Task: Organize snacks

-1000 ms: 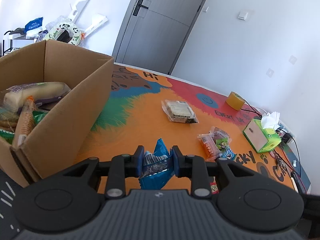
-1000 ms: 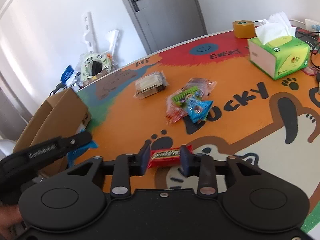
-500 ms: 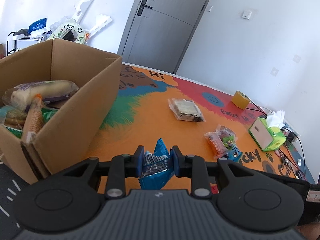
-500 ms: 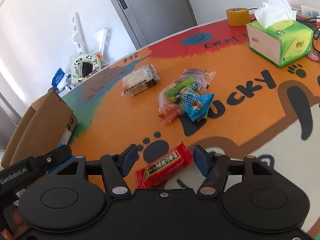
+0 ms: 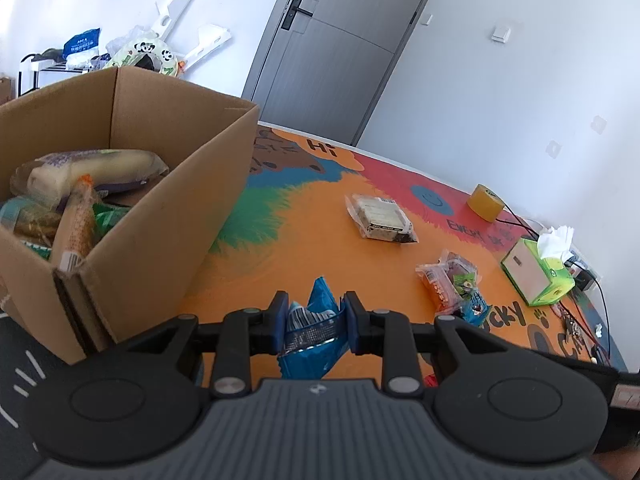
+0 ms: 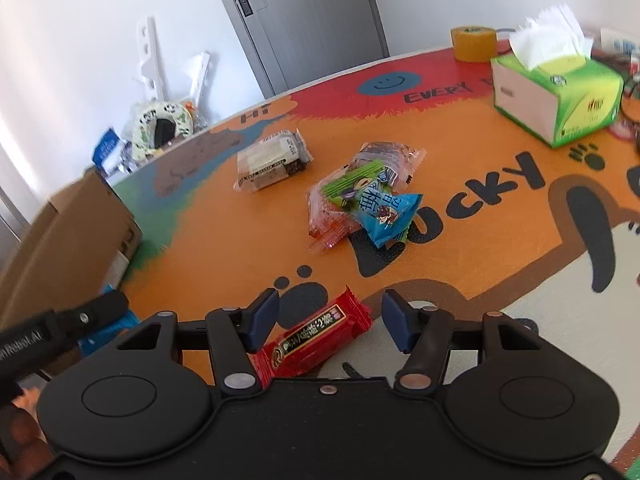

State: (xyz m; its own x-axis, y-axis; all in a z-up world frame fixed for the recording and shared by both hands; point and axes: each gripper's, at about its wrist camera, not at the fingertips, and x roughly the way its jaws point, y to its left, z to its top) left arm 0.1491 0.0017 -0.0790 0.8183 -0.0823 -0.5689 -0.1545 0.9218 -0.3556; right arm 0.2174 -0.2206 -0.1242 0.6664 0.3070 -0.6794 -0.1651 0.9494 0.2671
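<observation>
My left gripper [image 5: 313, 322] is shut on a blue snack packet [image 5: 312, 332], held above the mat just right of the open cardboard box [image 5: 160, 216], which holds several snacks. My right gripper [image 6: 329, 320] is open, with a red snack bar [image 6: 316, 338] lying on the mat between its fingers. A pile of small packets [image 6: 364, 196] and a clear-wrapped cracker pack [image 6: 272, 162] lie on the orange mat further out; both also show in the left wrist view, the pile [image 5: 452, 284] and the pack [image 5: 380, 220].
A green tissue box [image 6: 560, 92] and a roll of yellow tape [image 6: 474, 42] stand at the far right of the table. Cables [image 5: 580, 312] lie by the right edge. The left gripper's arm [image 6: 60, 328] shows low left in the right wrist view.
My right gripper has opened and let go of the red bar, which now lies on the mat. My left gripper has kept its hold and drifted a little away from the box.
</observation>
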